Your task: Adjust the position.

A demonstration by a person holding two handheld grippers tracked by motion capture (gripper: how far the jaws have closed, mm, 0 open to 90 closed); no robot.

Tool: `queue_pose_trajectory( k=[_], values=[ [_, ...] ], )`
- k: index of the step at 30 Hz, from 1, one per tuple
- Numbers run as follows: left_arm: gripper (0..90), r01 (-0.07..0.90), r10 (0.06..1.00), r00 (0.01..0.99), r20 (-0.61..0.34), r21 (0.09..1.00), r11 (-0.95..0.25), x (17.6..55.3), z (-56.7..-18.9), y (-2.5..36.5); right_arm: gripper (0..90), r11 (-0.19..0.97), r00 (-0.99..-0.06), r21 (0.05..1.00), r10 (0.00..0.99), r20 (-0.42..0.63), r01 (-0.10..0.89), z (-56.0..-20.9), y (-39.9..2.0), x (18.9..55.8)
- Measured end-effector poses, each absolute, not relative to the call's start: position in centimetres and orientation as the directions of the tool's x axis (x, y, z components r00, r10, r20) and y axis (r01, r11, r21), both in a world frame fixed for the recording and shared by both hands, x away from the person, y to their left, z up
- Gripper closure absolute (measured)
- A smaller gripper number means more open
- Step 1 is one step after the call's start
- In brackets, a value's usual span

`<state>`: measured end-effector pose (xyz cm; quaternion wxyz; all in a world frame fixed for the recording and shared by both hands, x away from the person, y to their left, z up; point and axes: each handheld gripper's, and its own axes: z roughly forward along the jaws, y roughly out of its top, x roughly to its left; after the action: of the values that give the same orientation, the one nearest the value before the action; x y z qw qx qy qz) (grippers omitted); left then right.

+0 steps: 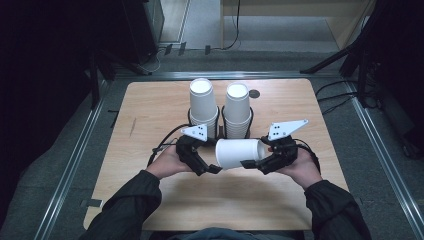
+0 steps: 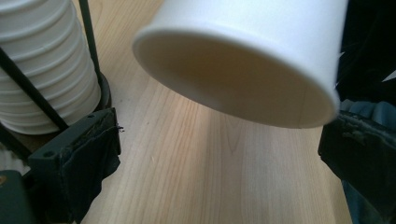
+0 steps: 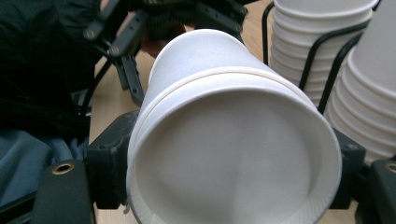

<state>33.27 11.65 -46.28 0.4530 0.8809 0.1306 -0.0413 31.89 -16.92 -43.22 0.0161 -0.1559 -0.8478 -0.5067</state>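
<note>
Near the bottom of the high view your forearms come in, and at frame centre your right gripper (image 1: 256, 165) has its jaws pinching a white paper cup (image 1: 240, 152) lying on its side above the table (image 1: 150, 110). In the right gripper view the cup's closed base faces the camera, with a black jaw pressed to each side; a seam partway along it suggests two nested cups, though you cannot be sure. Your left gripper (image 1: 212, 170) sits just left of the cup's open mouth, jaws spread and empty; in the left gripper view the rim (image 2: 243, 100) hangs between and above them, touching neither. Treat the cup as very light, thin-walled and easily crushed: squeeze gently and take hold at the rolled rim, where the paper is stiffest, rather than mid-wall. The smooth paper may slip under a loose pinch. Farther up the frame, two stacks of cups (image 1: 220, 107) stand upside down in a black wire holder (image 1: 221, 120).
</note>
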Motion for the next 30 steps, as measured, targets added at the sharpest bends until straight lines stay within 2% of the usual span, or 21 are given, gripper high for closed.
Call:
queue_pose_trajectory(
  k=[13,15,16,26,28,29,30],
  values=[
    [0.0,0.271,0.167,0.962,-0.215,0.819,-0.506,32.8,-46.5,10.7,22.9,0.43,-0.969,0.873,0.182,0.168,0.232,-43.0,-14.8,31.8],
    [1.1,0.27,0.162,0.963,-0.217,0.821,-0.503,32.8,-46.5,10.7,22.9,0.424,-0.969,0.875,0.176,0.173,0.233,-43.0,-14.7,31.8],
    [5.6,0.268,0.17,0.963,-0.21,0.826,-0.496,32.8,-46.4,10.9,23.0,0.418,-0.97,0.879,0.175,0.168,0.228,-43.1,-14.6,31.9],
    [11.6,0.241,0.184,0.968,-0.169,0.83,-0.503,32.5,-45.9,11.3,23.7,0.408,-0.97,0.883,0.169,0.176,0.232,-43.3,-14.7,32.0],
    [11.6,0.239,0.188,0.968,-0.165,0.83,-0.505,32.6,-45.6,11.4,20.6,0.406,-0.968,0.881,0.169,0.187,0.242,-43.3,-14.8,32.0],
    [11.7,0.246,0.187,0.967,-0.174,0.829,-0.503,32.7,-45.6,11.5,13.6,0.408,-0.966,0.878,0.171,0.195,0.249,-43.4,-14.7,32.0],
    [11.7,0.253,0.192,0.965,-0.179,0.825,-0.506,32.7,-45.5,11.7,12.6,0.42,-0.963,0.87,0.19,0.192,0.256,-43.4,-14.6,32.0]
  ],
)
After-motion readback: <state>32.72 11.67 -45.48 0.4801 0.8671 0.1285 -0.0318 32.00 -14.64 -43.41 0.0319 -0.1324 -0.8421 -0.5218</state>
